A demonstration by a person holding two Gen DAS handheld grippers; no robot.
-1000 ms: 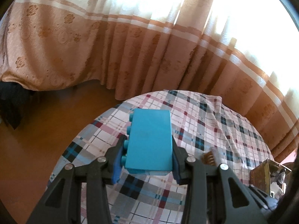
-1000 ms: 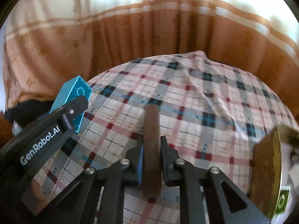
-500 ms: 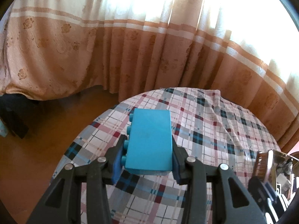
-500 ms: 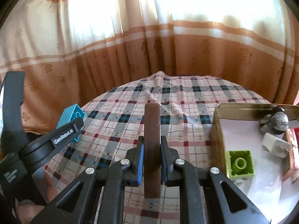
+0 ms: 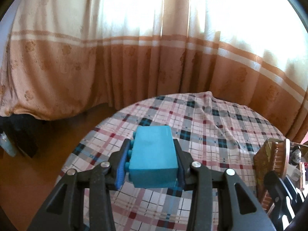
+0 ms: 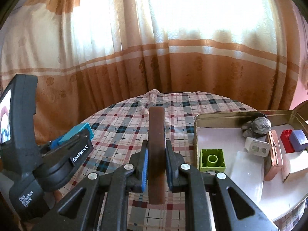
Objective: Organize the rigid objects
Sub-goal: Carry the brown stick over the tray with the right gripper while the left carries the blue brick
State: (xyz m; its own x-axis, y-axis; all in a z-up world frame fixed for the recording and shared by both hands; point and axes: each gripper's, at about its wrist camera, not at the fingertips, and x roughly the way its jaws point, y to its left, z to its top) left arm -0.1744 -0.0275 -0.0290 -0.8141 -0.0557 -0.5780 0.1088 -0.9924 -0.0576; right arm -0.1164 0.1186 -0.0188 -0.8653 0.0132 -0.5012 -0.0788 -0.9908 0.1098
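Note:
My left gripper [image 5: 152, 163] is shut on a turquoise toy brick [image 5: 153, 156] and holds it above the round plaid table [image 5: 221, 127]. It also shows at the left of the right wrist view [image 6: 75, 136]. My right gripper [image 6: 156, 154] is shut on a flat brown bar [image 6: 156, 144], held on edge above the table, left of a gold metal tin [image 6: 198, 132]. The tin holds a green brick [image 6: 212, 159], a red brick [image 6: 285, 137], a purple block [image 6: 298, 139], a copper-coloured case [image 6: 274, 154], a white plug [image 6: 257, 146] and a grey stone [image 6: 259, 126].
Orange and cream curtains [image 6: 173, 57] hang close behind the table. The wooden floor [image 5: 38, 154] lies to the left, beyond the table edge. The tin's gold wall [image 5: 261, 161] shows at the right of the left wrist view.
Both grippers have lifted and swung right with their loads. The tin, first seen edge-on, now shows its open inside in the right wrist view.

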